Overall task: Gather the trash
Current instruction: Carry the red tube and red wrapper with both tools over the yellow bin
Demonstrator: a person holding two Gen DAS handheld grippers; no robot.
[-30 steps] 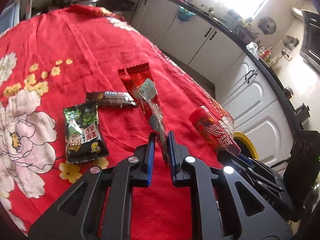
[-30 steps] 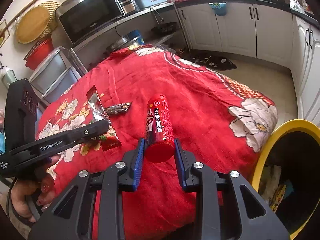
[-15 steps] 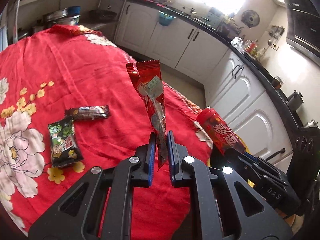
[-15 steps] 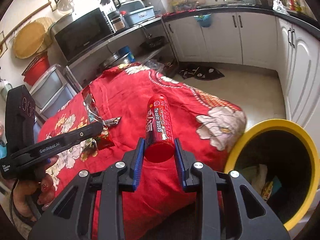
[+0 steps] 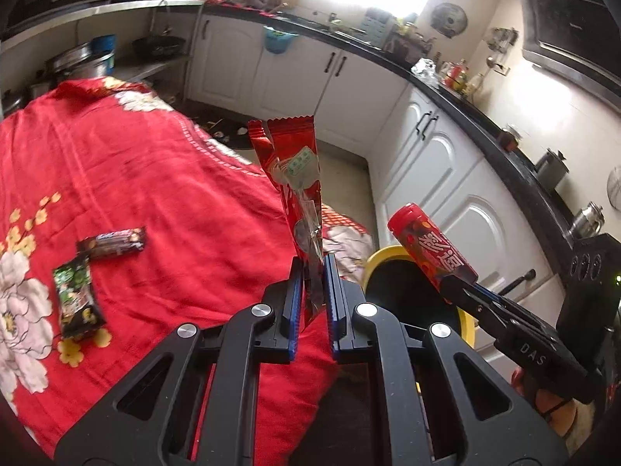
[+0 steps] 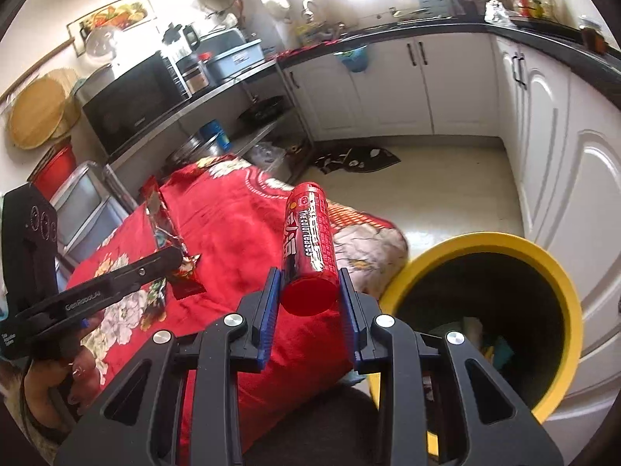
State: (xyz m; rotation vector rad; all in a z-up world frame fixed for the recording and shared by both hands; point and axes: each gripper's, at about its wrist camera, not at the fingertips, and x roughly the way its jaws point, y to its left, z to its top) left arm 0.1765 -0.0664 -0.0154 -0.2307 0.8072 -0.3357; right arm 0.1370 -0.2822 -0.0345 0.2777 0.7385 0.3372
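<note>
My left gripper (image 5: 313, 268) is shut on a long red snack wrapper (image 5: 297, 178), which stands up above the red tablecloth's edge; the same wrapper (image 6: 163, 229) shows in the right wrist view. My right gripper (image 6: 308, 283) is shut on a red candy tube (image 6: 308, 244), also seen at the right of the left wrist view as the tube (image 5: 429, 242). A yellow-rimmed trash bin (image 6: 559, 272) stands on the floor just right of the table, below and right of the tube; its rim (image 5: 378, 258) peeks out in the left wrist view.
A green snack packet (image 5: 75, 297) and a dark candy bar wrapper (image 5: 112, 241) lie on the red flowered tablecloth (image 5: 155, 194). White kitchen cabinets (image 6: 562, 163) line the far and right sides. A dark mat (image 6: 355, 157) lies on the floor.
Both grippers have lifted and moved right, off the table towards the bin, each still holding its item. The bin's opening now shows much more in the right wrist view.
</note>
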